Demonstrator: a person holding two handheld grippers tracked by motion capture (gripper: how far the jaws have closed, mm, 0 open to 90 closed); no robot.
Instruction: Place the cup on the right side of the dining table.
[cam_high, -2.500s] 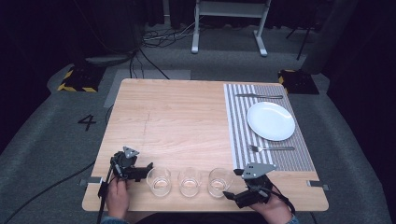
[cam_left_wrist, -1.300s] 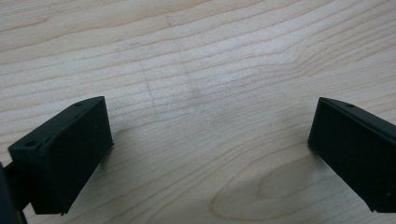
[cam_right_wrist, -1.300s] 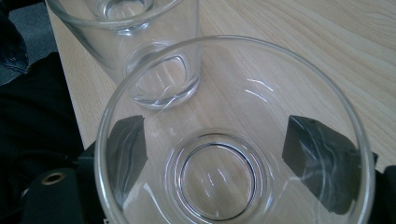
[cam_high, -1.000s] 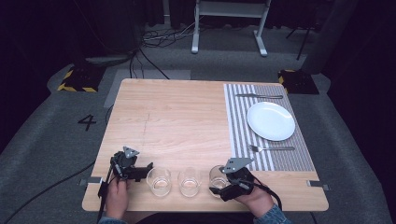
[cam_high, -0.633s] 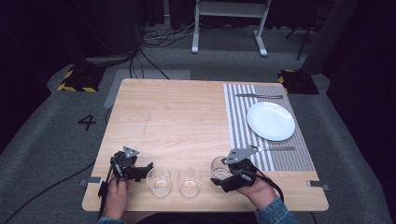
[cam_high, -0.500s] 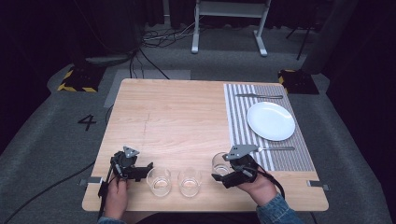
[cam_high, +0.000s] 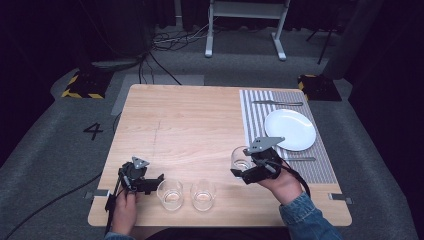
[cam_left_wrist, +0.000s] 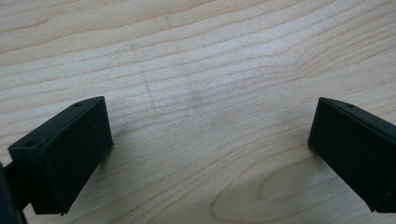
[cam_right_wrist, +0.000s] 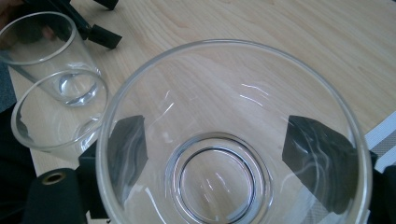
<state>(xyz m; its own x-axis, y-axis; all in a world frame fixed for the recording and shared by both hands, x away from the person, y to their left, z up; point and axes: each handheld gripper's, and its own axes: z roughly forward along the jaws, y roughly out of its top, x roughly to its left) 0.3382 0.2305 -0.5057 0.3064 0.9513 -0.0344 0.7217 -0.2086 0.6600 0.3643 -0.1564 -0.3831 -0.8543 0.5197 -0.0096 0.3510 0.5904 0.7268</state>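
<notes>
Carried up from the near-edge row, the third glass now sits further in on the counter beside the striped mat, clamped between the jaws of the right hand-held gripper; two glasses remain near the edge, the left hand-held gripper standing apart beside them
</notes>
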